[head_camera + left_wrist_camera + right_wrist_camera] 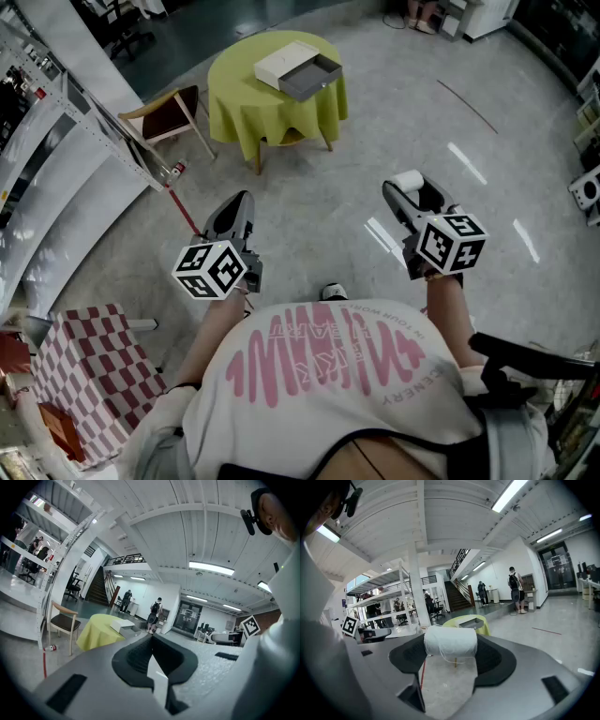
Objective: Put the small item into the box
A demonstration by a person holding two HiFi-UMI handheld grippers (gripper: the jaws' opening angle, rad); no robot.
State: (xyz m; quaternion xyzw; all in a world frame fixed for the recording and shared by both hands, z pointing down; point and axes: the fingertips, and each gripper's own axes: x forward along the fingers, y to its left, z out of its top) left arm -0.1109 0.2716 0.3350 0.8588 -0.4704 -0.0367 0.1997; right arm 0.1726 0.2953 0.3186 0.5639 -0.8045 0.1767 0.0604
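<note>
Spool of white thread (450, 641) sits crosswise btwn the pads of the right gripper (451, 654), clamped at both ends, so its end faces are covered; one loose strand hangs below it. In the head view only a white end of it peeks past the jaw tips, the rest hidden by the gripper body. Jaws of the left gripper (151, 638) are pressed together w/ nothing btwn them. The box (298, 67), white w/ a grey drawer standing open, lies on the table w/ the yellow-green cloth (246, 112), well apart from both grippers. In the right gripper view the spool blocks most of that table & box. The drawer's inside is too small to make out anywhere. The person's torso (328, 375) cuts off the floor at the bottom of the head view.
</note>
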